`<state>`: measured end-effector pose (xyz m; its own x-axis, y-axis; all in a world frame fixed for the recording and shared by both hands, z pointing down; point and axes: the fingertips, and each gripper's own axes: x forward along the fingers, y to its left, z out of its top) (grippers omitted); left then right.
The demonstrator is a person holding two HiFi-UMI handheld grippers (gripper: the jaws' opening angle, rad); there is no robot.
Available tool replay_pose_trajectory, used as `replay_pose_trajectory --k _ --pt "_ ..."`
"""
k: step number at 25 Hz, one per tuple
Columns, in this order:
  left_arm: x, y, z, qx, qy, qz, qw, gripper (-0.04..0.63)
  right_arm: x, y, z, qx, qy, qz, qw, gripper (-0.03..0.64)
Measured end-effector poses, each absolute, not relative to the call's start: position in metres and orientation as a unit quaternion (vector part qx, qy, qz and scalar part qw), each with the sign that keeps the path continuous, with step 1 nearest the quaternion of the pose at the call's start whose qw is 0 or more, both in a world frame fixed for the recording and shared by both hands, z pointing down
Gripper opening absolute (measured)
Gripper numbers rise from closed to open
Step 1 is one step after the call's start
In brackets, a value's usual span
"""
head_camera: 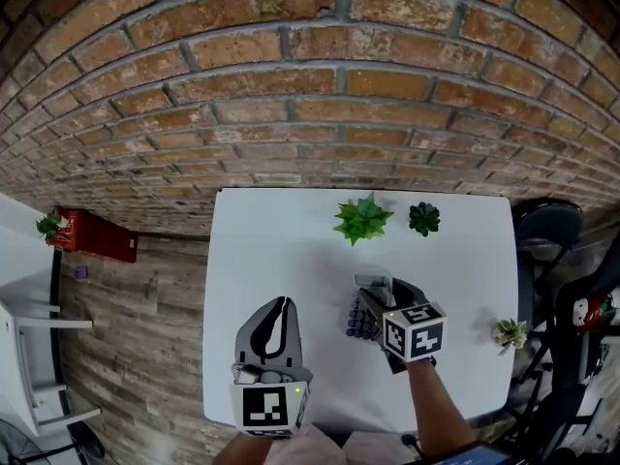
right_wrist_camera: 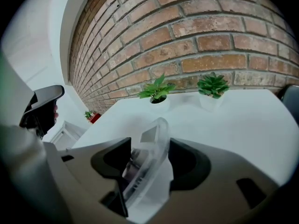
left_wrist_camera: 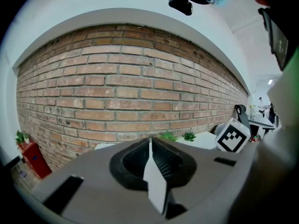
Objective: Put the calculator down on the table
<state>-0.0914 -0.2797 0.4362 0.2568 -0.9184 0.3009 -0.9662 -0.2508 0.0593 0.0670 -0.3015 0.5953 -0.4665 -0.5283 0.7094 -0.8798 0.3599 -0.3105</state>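
The calculator [right_wrist_camera: 147, 160] stands on edge between the jaws of the right gripper [right_wrist_camera: 150, 143], leaning to one side. It is a slim slab with a clear, glossy plastic rim, a small grey display near its top and rows of dark keys below. The jaws are spread, their ribbed black pads set in smooth grey shells. There is a gap between the calculator and the pad on the left of that view, and its back lies close against the other pad, so nothing squeezes it. The head view shows what the right gripper view cannot: the calculator sits low over the white table [head_camera: 271, 250], right of its middle, with only the dark key rows peeking out beside the gripper. Neither view shows whether its lower edge touches the tabletop. The left gripper [left_wrist_camera: 149, 141] hangs over the near left part of the table, well apart from the calculator, its jaws pressed together with nothing in them; its own view shows the pads meeting in a thin line. The tabletop is smooth and matt. At its far edge stand a spiky light-green plant [head_camera: 362, 218] and a darker rosette plant [head_camera: 423, 218], both in white pots that only the right gripper view shows. A small pale plant [head_camera: 509, 333] sits near the right edge. A rough brick wall [head_camera: 291, 95] rises behind the table.
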Motion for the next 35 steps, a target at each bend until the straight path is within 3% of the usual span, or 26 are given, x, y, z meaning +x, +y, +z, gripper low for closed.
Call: replay_pose_trajectory --k 10,19,21,26,30,35 --pt "-0.086 -0.277 0.433 0.786 -0.599 0.107 0.112 0.025 0.077 -0.300 0.597 0.455 -0.778 0.321 0.289 0.301" --pt "-0.077 -0.268 0.422 0.793 -0.592 0.112 0.093 0.025 0.078 -0.300 0.538 0.473 -0.802 0.278 0.235 0.286" --pt "-0.074 -0.267 0.412 0.794 -0.592 0.106 0.086 0.025 0.076 -0.298 0.512 0.480 -0.812 0.258 0.210 0.255" --pt "-0.061 -0.269 0.376 0.800 -0.591 0.078 0.063 0.025 0.078 -0.285 0.452 0.498 -0.829 0.191 0.168 0.083" --pt "-0.050 -0.270 0.345 0.806 -0.587 0.061 0.043 0.025 0.088 -0.275 0.413 0.519 -0.830 0.153 0.138 0.005" --pt "-0.035 -0.269 0.317 0.814 -0.579 0.042 0.024 0.025 0.096 -0.267 0.382 0.526 -0.833 0.123 0.119 0.000"
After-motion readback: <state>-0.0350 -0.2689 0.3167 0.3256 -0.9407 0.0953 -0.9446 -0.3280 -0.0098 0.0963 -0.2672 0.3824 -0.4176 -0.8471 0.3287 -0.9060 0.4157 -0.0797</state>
